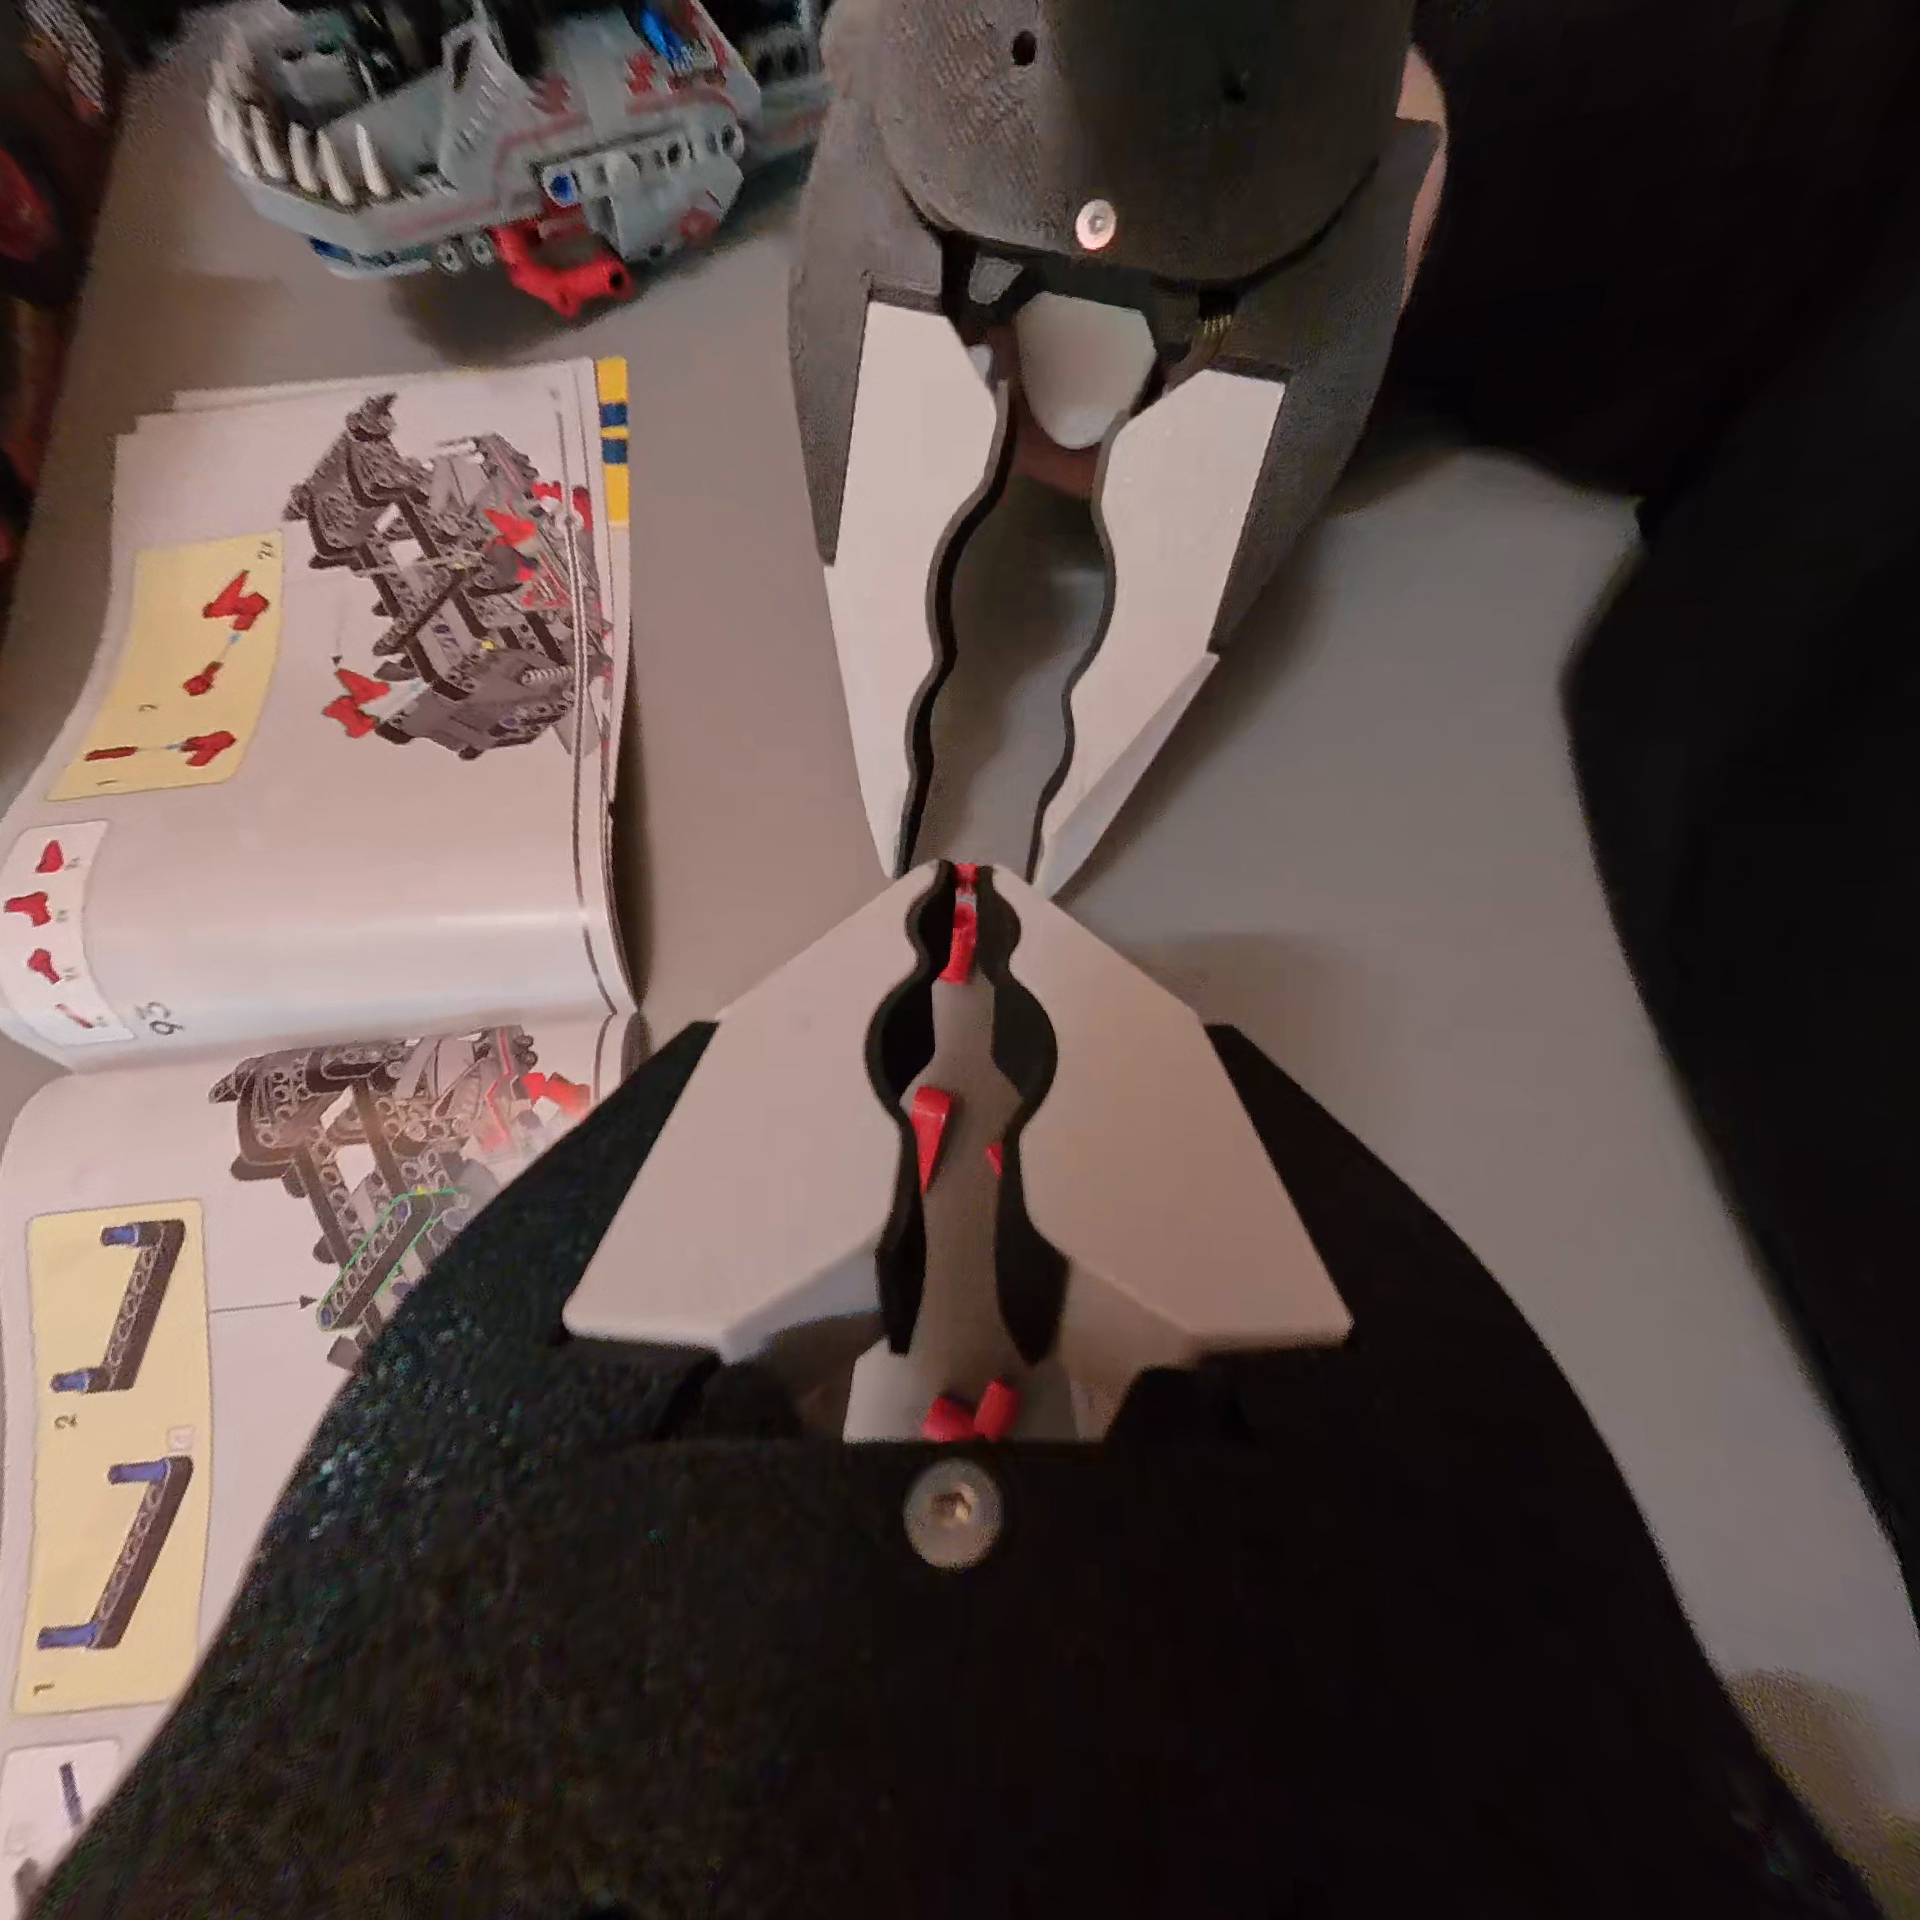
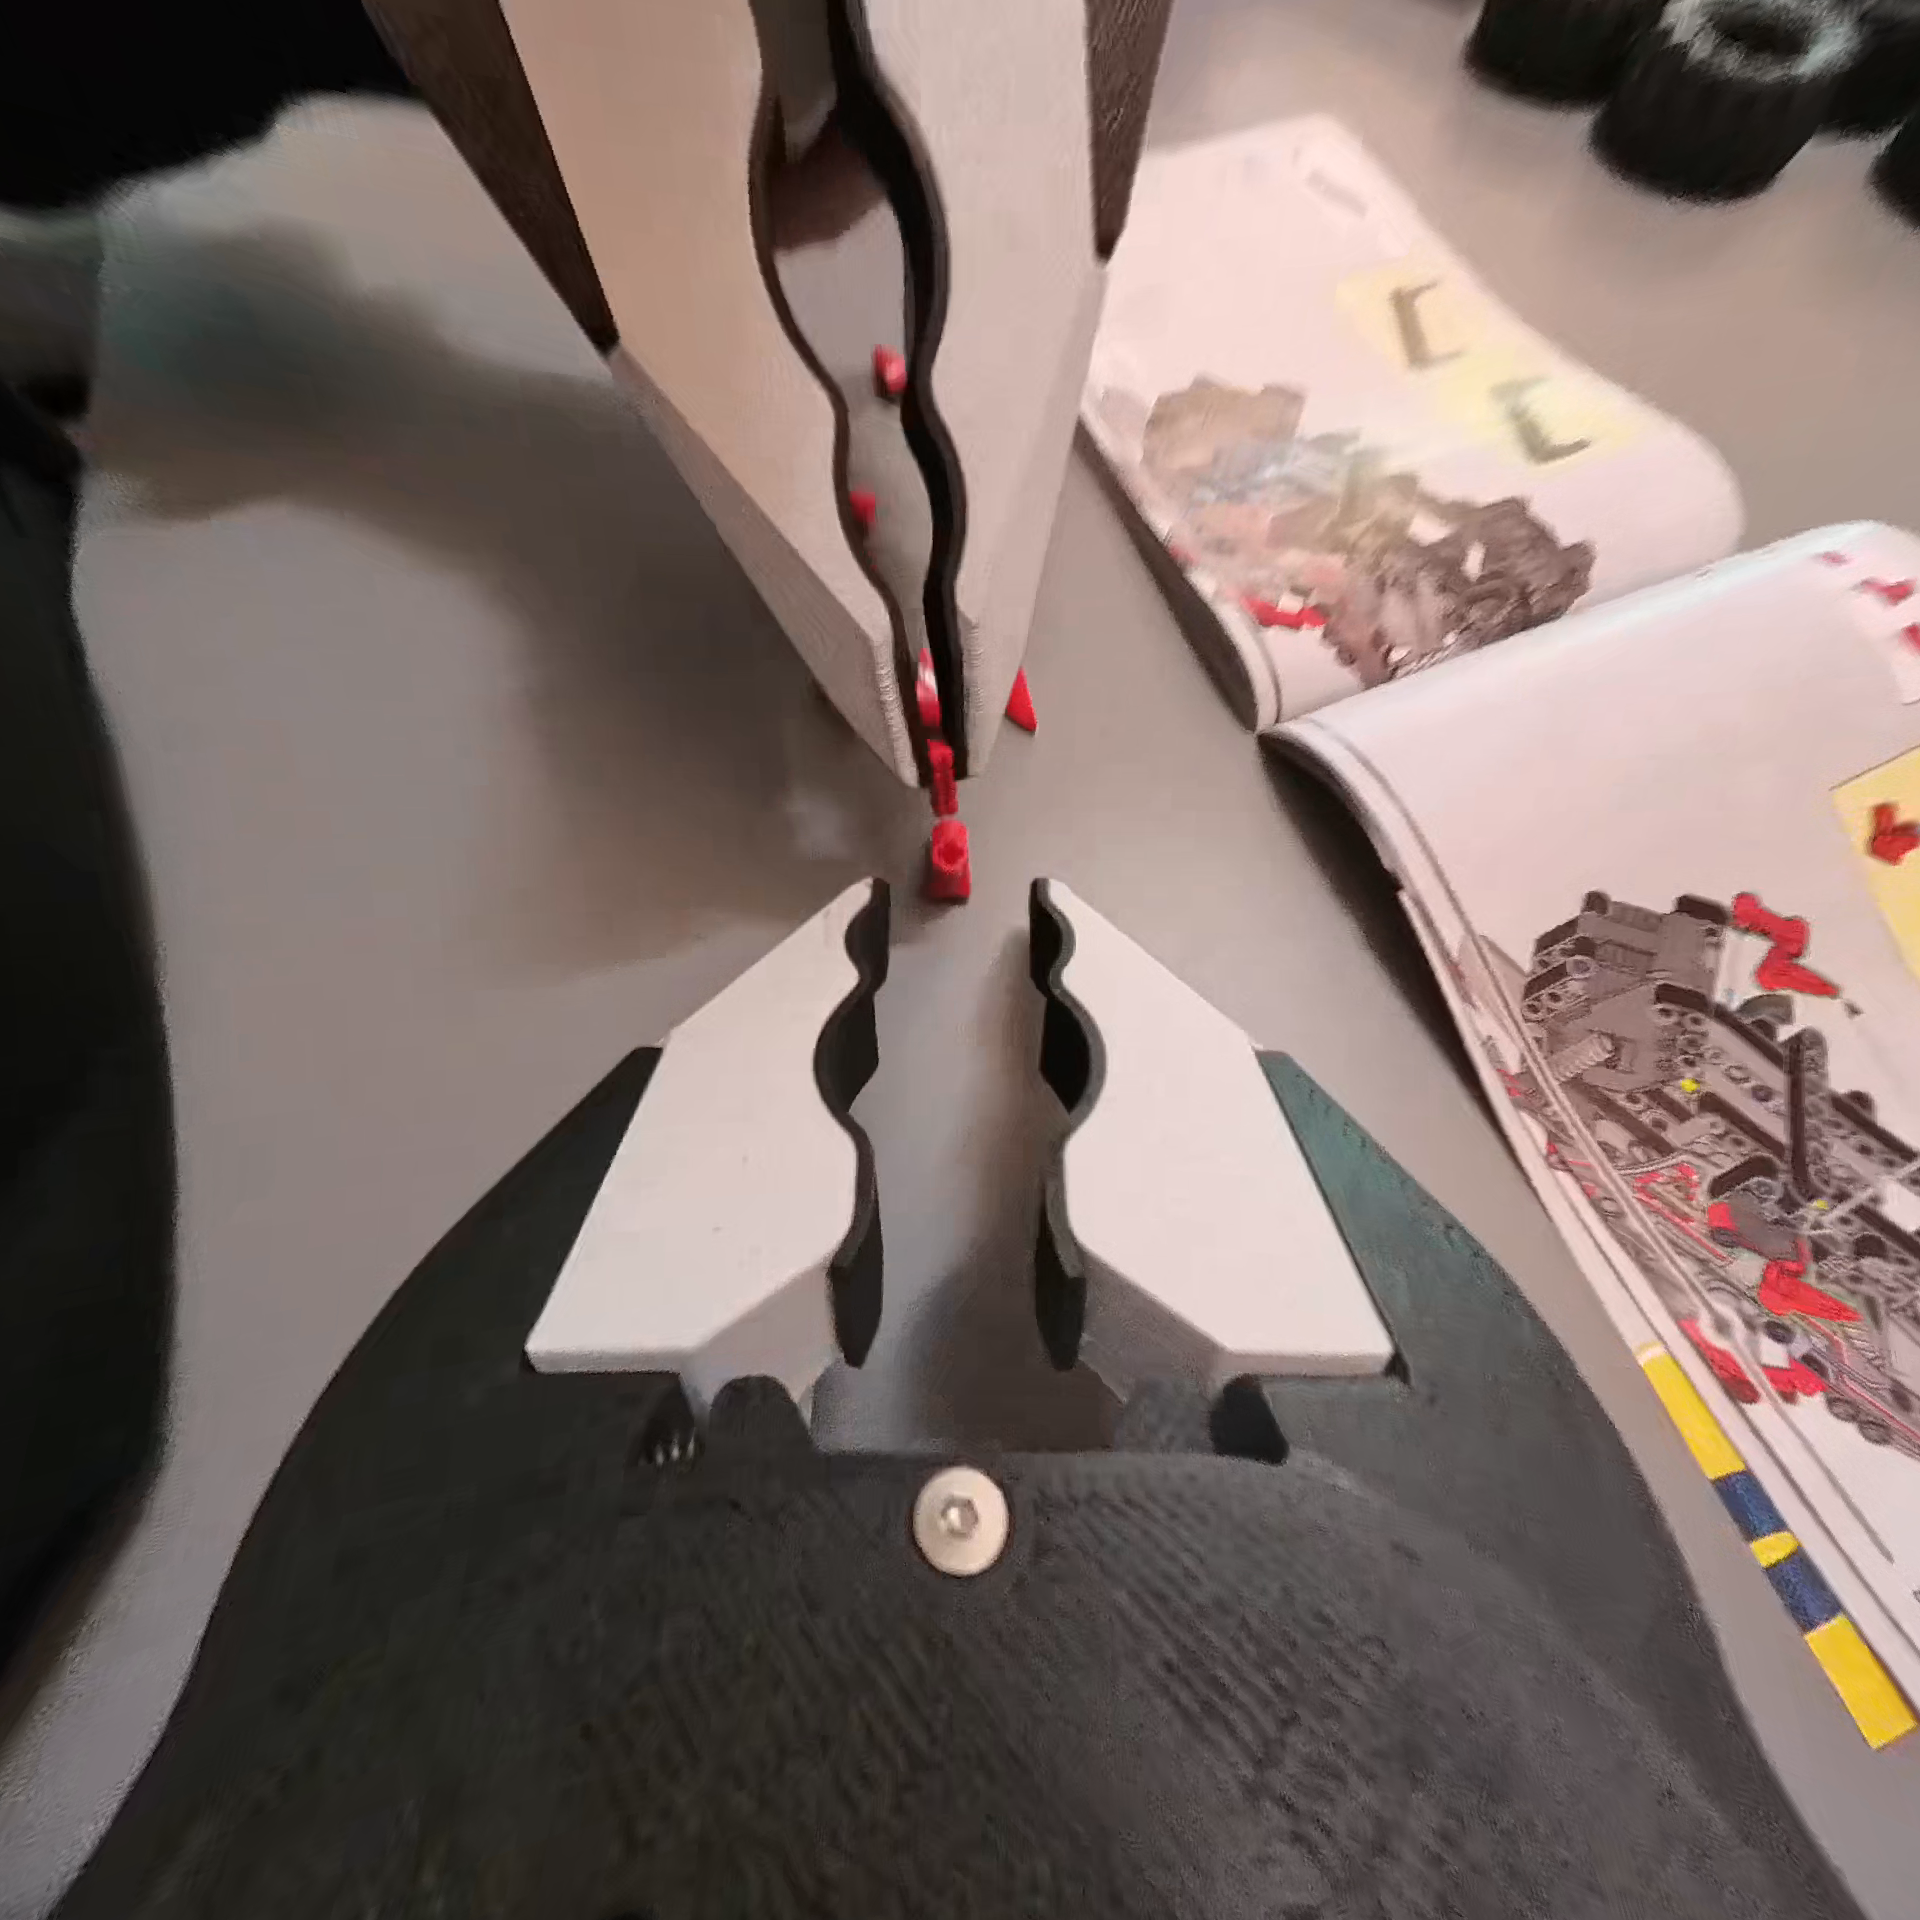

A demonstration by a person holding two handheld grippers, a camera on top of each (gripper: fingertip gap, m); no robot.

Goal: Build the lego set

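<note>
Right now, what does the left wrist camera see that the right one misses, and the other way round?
Only the left wrist view shows the grey and red lego model at the far end of the table, and loose red pieces near the gripper's base. Only the right wrist view shows black ridged tyres at the top right, and a small red piece lying on the table ahead of the open right gripper. Both show the open instruction booklet, the grey table, and the left gripper shut on a red lego piece, tip to tip with the right.
</note>
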